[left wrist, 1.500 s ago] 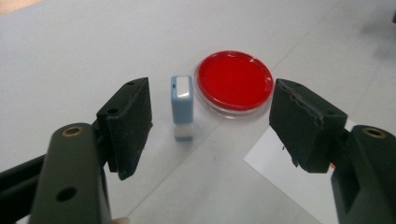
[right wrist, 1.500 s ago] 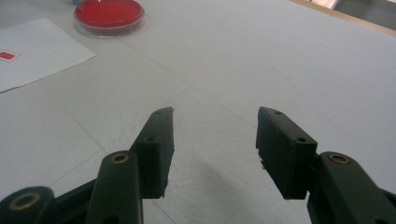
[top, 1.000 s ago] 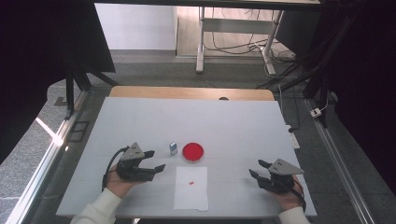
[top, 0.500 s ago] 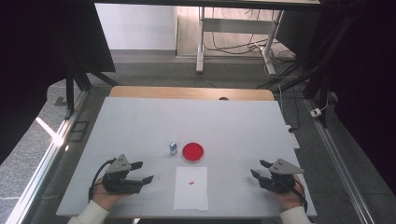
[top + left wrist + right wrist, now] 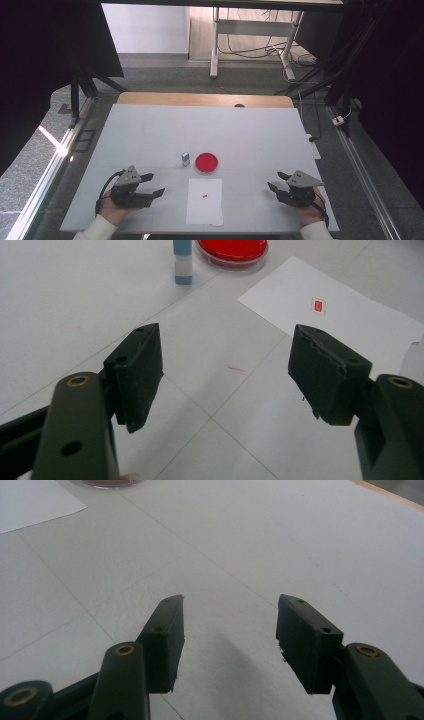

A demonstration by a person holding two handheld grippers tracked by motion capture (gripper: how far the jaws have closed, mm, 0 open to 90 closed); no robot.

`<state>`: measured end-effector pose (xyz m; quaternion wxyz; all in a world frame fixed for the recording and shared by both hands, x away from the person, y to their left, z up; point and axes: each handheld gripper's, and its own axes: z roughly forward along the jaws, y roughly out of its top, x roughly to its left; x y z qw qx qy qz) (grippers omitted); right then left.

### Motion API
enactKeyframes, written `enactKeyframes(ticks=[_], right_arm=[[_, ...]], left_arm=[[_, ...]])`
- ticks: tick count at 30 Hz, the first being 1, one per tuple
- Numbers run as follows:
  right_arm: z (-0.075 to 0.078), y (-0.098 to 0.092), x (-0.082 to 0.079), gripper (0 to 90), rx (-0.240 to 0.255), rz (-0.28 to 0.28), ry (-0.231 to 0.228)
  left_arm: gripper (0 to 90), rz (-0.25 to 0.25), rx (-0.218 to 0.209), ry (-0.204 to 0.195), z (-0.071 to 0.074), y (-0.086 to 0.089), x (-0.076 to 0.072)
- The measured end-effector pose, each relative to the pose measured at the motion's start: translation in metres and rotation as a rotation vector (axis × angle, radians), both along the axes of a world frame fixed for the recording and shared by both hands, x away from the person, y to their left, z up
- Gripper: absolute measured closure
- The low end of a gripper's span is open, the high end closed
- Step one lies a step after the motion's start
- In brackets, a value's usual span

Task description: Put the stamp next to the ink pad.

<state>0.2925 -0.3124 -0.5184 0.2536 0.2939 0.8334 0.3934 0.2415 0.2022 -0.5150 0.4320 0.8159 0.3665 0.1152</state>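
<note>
So we're basically at square one: both tools sit low on the bench, nearer us than the paper sheet [image 5: 205, 201]. The left tool [image 5: 151, 184], off to the sheet's left, gapes wide with nothing in it, and the right tool [image 5: 275, 181], off to its right, is half-spread, empty too. Just past the sheet, the red dish [image 5: 206, 162] and small vial [image 5: 185, 159] look untouched, so everything's left to do.

The red dish [image 5: 231, 250] is cut off by the top edge in the left gripper view; its far rim is not seen. The small vial [image 5: 182, 262] is likewise cropped at the top. The red mark [image 5: 204, 196] on the paper sheet [image 5: 205, 212] is too small to be read in the high view. In the right gripper view the paper sheet [image 5: 30, 502] is clipped at the left edge.
</note>
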Motion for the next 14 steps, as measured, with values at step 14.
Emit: enactKeyframes(ticks=[14], right_arm=[[0.0000,0.0002,0.0000,44.4,0.003,0.005,0.003]], left_arm=[[30.3,0.004,-0.002,-0.002,0.0003,0.0008,0.0005]])
